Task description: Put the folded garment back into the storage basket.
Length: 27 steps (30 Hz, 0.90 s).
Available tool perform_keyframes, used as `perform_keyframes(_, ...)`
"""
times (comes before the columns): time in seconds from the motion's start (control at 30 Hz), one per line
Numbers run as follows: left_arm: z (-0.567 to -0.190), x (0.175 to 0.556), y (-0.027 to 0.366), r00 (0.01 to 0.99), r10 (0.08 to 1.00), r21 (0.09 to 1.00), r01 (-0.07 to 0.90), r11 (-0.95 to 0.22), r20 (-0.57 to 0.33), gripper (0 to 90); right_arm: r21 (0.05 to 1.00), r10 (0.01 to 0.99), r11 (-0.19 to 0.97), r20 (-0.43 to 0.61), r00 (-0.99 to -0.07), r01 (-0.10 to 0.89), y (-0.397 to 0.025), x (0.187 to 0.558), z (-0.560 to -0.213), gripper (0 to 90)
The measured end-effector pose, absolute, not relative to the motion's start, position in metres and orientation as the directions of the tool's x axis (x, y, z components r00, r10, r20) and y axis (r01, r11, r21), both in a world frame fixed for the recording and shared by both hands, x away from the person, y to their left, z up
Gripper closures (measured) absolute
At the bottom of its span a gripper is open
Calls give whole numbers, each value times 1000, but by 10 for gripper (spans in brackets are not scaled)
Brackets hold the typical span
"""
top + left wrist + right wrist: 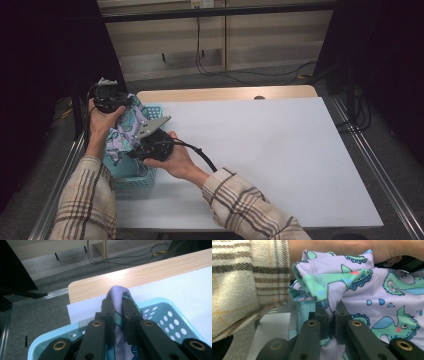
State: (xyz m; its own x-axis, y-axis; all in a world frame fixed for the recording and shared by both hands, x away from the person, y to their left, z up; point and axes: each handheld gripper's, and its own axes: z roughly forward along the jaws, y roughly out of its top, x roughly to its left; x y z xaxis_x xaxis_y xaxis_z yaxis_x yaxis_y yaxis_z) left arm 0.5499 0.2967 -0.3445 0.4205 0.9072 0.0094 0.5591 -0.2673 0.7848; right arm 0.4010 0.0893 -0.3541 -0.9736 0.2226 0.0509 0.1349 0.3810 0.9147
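A lilac cloth (124, 131) printed with green seahorses hangs between both grippers over a light blue perforated basket (134, 180) at the table's left edge. My left gripper (107, 97) is at the far end of the cloth, and its jaws are shut on a fold of the cloth (117, 293). My right gripper (150, 146) holds the near side, jaws shut on a bunched edge of the cloth (332, 293). The basket's rim (160, 302) lies just below the left gripper.
A white sheet (260, 150) covers most of the wooden table (225, 93). A plaid sleeve (239, 277) is close beside the right gripper. Cables (240, 75) trail on the floor beyond the table. Metal rails (380, 170) run along both sides.
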Motion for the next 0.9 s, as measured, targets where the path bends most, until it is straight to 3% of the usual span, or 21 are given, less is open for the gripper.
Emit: perform_keyframes(0.9,-359,552,302,434,900,751,580,-316,43,814,893,215,421,68,-974,156,108,402,-374,856)
